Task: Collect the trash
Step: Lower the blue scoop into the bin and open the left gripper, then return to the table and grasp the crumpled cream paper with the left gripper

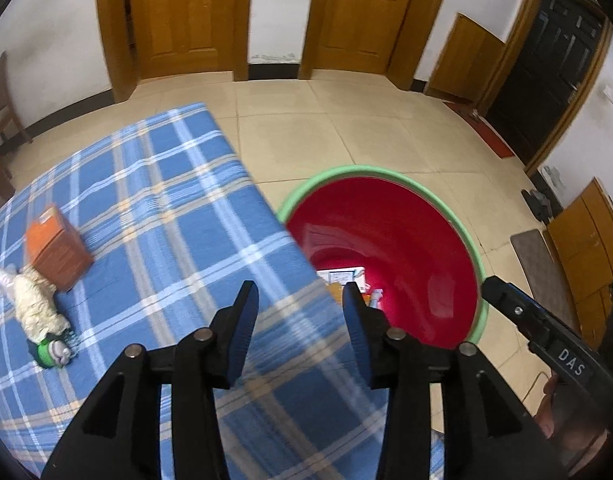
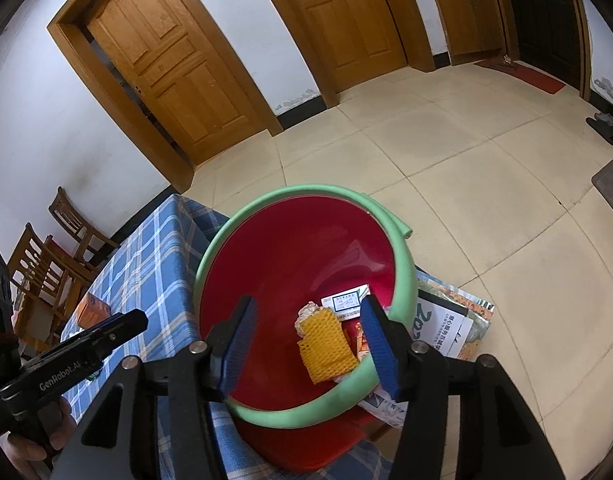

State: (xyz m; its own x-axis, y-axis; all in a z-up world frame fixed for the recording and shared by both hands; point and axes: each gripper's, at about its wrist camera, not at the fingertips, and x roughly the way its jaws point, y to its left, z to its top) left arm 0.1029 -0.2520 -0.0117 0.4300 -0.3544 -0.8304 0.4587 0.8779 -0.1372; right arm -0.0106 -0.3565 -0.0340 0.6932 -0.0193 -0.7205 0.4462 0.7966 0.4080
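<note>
A red bin with a green rim (image 1: 386, 216) (image 2: 298, 248) stands beside the blue plaid table (image 1: 154, 200) (image 2: 146, 264). Inside it lie a yellow foam net (image 2: 326, 344), a white printed box (image 2: 346, 302) (image 1: 340, 274) and other scraps. On the table lie an orange box (image 1: 56, 252) (image 2: 91, 309) and a crumpled pale wrapper with a green cap (image 1: 36, 312). My left gripper (image 1: 300, 300) is open and empty above the table's edge by the bin. My right gripper (image 2: 308, 312) is open and empty above the bin's mouth.
Wooden doors (image 1: 186, 16) line the far wall, and a dark door (image 1: 546, 60) is at the right. Wooden chairs (image 2: 46, 264) stand left of the table. A printed paper sheet (image 2: 446, 320) lies under the bin. Floor mats (image 1: 542, 268) lie on the tiled floor.
</note>
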